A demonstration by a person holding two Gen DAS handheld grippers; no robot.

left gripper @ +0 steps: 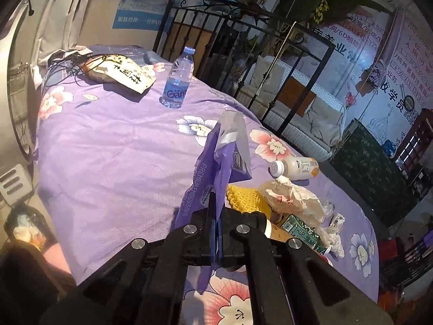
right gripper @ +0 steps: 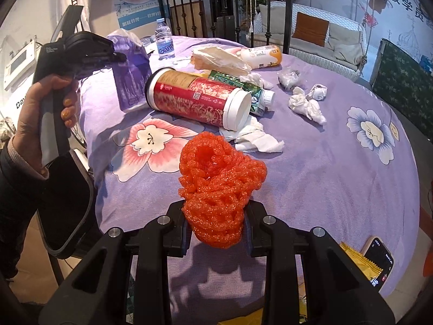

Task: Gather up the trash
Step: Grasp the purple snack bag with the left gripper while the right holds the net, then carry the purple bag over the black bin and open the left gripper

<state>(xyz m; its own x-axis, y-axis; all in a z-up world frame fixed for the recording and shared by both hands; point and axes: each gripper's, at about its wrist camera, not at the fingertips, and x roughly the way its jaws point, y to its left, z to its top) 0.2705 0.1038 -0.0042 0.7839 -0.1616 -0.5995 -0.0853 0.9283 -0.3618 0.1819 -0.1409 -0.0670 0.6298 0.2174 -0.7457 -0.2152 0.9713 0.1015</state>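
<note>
In the left wrist view my left gripper (left gripper: 215, 216) is shut on a purple plastic tissue wrapper (left gripper: 216, 159), which stands up from the jaws above the table. The right wrist view shows a hand (right gripper: 35, 113) holding that left gripper (right gripper: 120, 57) at the left, with the purple wrapper (right gripper: 132, 81) hanging from it. My right gripper (right gripper: 216, 227) is shut on an orange foam net (right gripper: 219, 181), bunched up and held over the near part of the table. Ahead lie a red canister (right gripper: 197, 94), a green carton (right gripper: 240, 86), a white bottle (right gripper: 262, 54) and crumpled tissues (right gripper: 305, 105).
A purple floral cloth (right gripper: 338, 176) covers the round table. A water bottle (left gripper: 178, 81) stands at the far side next to a paper tag (left gripper: 121, 73). A yellow foam net (left gripper: 249, 197) and a crumpled paper bag (left gripper: 292, 197) lie at the right. A phone (right gripper: 379, 260) rests on the near right edge.
</note>
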